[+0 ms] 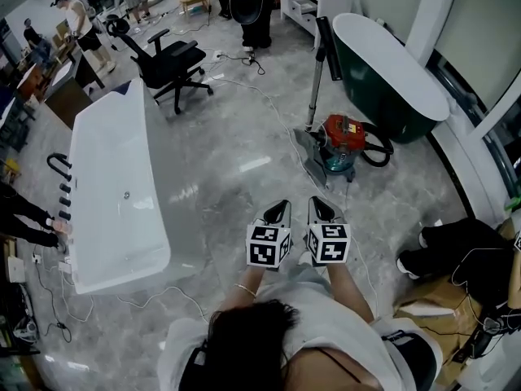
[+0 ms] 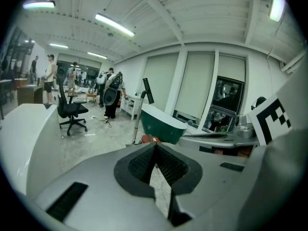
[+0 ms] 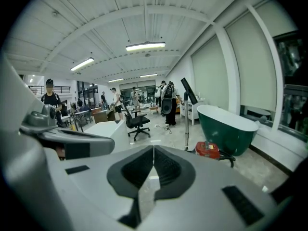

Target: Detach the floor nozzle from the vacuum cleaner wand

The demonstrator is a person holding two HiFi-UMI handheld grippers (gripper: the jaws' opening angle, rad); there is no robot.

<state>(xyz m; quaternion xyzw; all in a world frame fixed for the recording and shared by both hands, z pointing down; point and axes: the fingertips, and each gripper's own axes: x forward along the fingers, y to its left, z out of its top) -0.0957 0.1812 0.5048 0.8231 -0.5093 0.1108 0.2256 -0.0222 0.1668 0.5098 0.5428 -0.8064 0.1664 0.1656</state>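
A red vacuum canister (image 1: 343,132) stands on the grey floor ahead, with its metal wand (image 1: 316,80) upright and the flat grey floor nozzle (image 1: 307,156) at the wand's foot. My left gripper (image 1: 282,208) and right gripper (image 1: 319,204) are held side by side, a short way back from the nozzle. Both are shut with nothing between the jaws. The left gripper view shows its gripper (image 2: 155,146) aimed toward the wand (image 2: 138,121) and canister (image 2: 148,139). The right gripper view shows its gripper (image 3: 153,149), with the wand (image 3: 186,124) and canister (image 3: 208,149) to its right.
A white bathtub (image 1: 89,218) lies to the left and a dark green bathtub (image 1: 389,76) stands behind the vacuum. A black office chair (image 1: 172,62) and a floor cable (image 1: 269,104) are farther back. A person's dark legs (image 1: 456,247) are at right. People stand at the back.
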